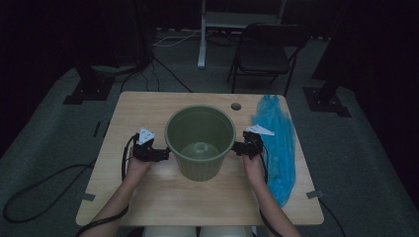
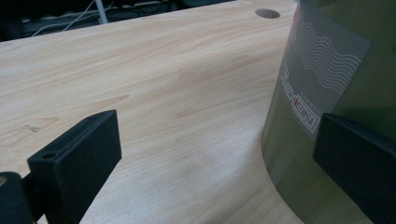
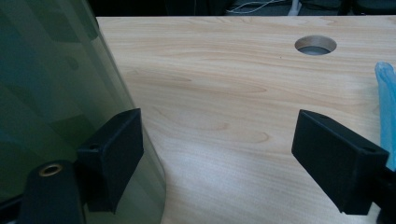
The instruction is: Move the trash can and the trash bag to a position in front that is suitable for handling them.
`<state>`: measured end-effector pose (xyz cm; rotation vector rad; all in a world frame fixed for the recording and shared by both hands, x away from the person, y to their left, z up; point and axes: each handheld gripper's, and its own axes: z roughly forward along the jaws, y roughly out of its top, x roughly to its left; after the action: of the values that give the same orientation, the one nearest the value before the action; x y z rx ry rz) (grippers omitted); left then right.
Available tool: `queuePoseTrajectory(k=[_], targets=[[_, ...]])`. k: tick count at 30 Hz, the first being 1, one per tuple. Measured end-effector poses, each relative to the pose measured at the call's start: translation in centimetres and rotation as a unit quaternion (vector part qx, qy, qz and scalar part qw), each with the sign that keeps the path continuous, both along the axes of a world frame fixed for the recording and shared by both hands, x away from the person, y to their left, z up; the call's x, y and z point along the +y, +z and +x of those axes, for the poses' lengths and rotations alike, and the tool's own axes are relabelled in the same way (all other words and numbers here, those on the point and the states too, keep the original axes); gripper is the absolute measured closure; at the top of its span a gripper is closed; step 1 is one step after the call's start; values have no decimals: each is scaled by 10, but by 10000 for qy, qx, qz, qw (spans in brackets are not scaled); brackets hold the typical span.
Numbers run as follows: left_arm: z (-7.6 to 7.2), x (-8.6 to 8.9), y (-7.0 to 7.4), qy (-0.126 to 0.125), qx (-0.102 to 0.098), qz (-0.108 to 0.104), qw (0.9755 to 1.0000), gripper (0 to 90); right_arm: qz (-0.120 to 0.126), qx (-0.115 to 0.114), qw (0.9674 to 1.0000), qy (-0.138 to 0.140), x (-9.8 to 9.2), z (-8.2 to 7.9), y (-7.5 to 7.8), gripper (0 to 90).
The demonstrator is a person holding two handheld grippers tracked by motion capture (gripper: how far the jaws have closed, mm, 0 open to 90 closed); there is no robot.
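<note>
I have the green bin (image 1: 200,140) standing upright at the centre of the desk (image 1: 148,197), mouth to the ceiling, so its long axis runs straight up and down; it tapers toward the base, with the wider rim on top. Nothing lies inside it that I can make out beyond the raised hump of its floor.

My left tongs (image 1: 157,154) sit at the bin's nine o'clock, my right tongs (image 1: 240,147) at its three o'clock, both low beside the wall under the rim. In the left gripper view the left tongs (image 2: 215,158) stand wide apart, with bare wood between the jaws; the far jaw is in front of the bin's wall beside its printed label (image 2: 317,84), though I cannot tell whether it touches. In the right gripper view the right tongs (image 3: 219,158) are just as wide, one jaw against or just beside the wall and the other out over bare desk. Neither pair has hold of anything.

I judge I have flanked the bin on opposite sides to steady or shift it from both sides.

The blue plastic bag (image 1: 276,143) lies stretched along the desk's three o'clock edge, its length running from twelve to six, just outside my right hand (image 1: 253,165). I take it for a liner kept near.
</note>
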<state>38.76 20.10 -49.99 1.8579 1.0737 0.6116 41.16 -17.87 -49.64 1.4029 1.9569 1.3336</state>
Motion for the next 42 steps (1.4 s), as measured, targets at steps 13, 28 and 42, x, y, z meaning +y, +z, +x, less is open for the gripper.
queuePoseTrajectory(k=[13,28,42], targets=[[-23,2,1,-157,21,44,9999,16,76,28,9998,157,-3,-24,-1,161],[-58,4,-1,-321,69,-85,9994,16,141,16,9993,347,-7,-59,-3,163],[-76,6,-2,-391,76,-112,9991,16,129,96,9986,500,-7,-78,-2,165]])
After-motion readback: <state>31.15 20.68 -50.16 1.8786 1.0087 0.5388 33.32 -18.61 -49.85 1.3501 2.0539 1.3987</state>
